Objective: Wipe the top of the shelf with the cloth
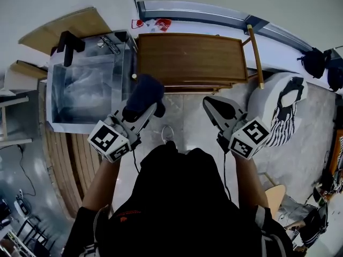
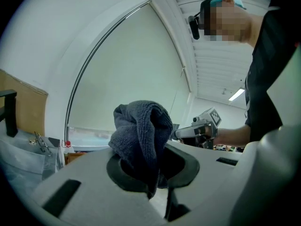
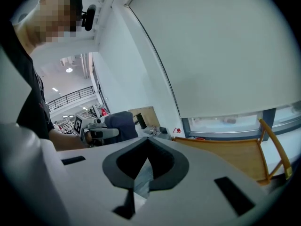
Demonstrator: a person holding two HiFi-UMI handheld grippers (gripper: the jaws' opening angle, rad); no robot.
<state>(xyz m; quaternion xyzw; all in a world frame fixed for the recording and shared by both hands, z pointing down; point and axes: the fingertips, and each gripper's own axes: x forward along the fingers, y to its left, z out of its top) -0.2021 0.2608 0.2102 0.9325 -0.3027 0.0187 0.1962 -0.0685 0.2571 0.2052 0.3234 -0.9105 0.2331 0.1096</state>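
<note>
A dark blue cloth (image 1: 143, 95) is bunched in my left gripper (image 1: 140, 111), which is shut on it just in front of the wooden shelf top (image 1: 190, 58). In the left gripper view the cloth (image 2: 141, 138) bulges up out of the closed jaws. My right gripper (image 1: 217, 109) is shut with nothing in it, held near the shelf's front right. In the right gripper view the shelf top (image 3: 225, 152) lies ahead to the right, and the cloth (image 3: 120, 124) shows at the left.
A clear plastic bin (image 1: 88, 87) stands left of the shelf. A wooden rail (image 1: 255, 55) runs along the shelf's right side. A white and black patterned thing (image 1: 281, 108) lies to the right. A window ledge (image 1: 214, 17) is behind the shelf.
</note>
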